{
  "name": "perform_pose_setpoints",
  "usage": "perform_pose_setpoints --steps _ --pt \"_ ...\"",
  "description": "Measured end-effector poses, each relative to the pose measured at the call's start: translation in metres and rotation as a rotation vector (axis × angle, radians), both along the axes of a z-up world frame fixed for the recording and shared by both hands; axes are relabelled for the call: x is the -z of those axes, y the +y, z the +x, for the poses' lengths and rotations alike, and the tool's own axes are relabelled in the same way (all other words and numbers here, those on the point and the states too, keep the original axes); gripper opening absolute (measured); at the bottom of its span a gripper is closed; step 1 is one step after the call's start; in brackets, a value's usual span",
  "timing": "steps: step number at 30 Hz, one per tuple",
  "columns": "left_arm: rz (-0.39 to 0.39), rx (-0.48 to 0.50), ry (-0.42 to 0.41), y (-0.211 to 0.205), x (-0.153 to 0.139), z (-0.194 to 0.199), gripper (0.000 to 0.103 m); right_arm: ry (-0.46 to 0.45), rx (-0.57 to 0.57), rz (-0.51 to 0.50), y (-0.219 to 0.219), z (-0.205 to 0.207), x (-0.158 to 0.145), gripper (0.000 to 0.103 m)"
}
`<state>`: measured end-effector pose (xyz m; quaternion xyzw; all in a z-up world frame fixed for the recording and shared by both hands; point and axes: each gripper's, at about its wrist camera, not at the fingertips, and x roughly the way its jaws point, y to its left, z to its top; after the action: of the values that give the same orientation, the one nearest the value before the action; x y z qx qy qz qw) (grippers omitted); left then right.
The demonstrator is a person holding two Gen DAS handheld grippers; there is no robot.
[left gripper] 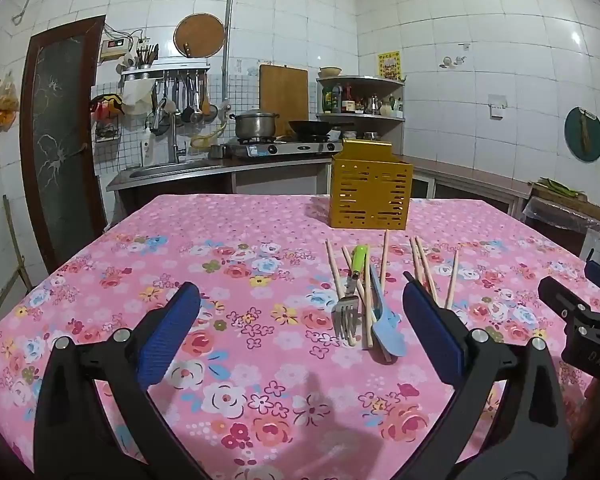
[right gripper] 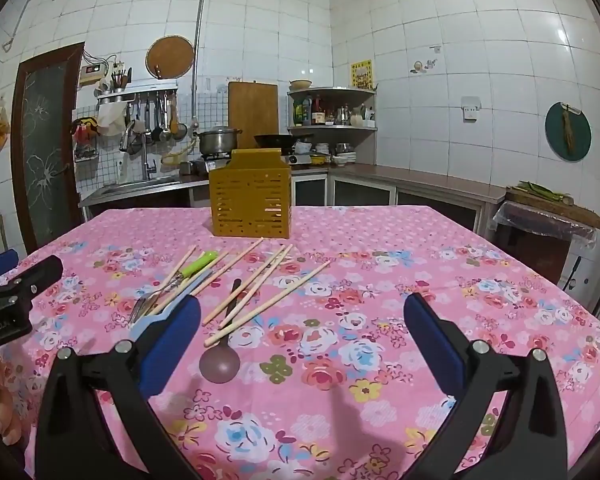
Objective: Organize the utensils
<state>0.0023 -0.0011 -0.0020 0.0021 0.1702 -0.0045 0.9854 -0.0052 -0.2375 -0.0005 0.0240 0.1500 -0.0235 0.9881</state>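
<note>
A yellow slotted utensil holder (left gripper: 370, 196) (right gripper: 251, 204) stands on the far side of the pink floral table (left gripper: 220, 248). In front of it lie several wooden chopsticks (left gripper: 334, 270) (right gripper: 266, 306), a green-handled fork (left gripper: 350, 302) (right gripper: 192, 269), a light blue spatula (left gripper: 386, 326) and a dark brown spoon (right gripper: 220, 362). My left gripper (left gripper: 300, 300) is open and empty, just short of the pile. My right gripper (right gripper: 302, 312) is open and empty, to the right of the pile, with the spoon near its left finger.
The right gripper shows at the right edge of the left wrist view (left gripper: 580, 320); the left gripper shows at the left edge of the right wrist view (right gripper: 12, 300). Behind the table are a counter with a sink, a stove (left gripper: 284, 146) and corner shelves.
</note>
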Motion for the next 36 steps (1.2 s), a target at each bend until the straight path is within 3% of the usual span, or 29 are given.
perform_pose_setpoints --steps 36 --pt "-0.002 -0.001 -0.013 0.0008 -0.0027 -0.002 0.098 -0.004 0.008 -0.01 -0.0009 -0.0014 -0.0011 0.099"
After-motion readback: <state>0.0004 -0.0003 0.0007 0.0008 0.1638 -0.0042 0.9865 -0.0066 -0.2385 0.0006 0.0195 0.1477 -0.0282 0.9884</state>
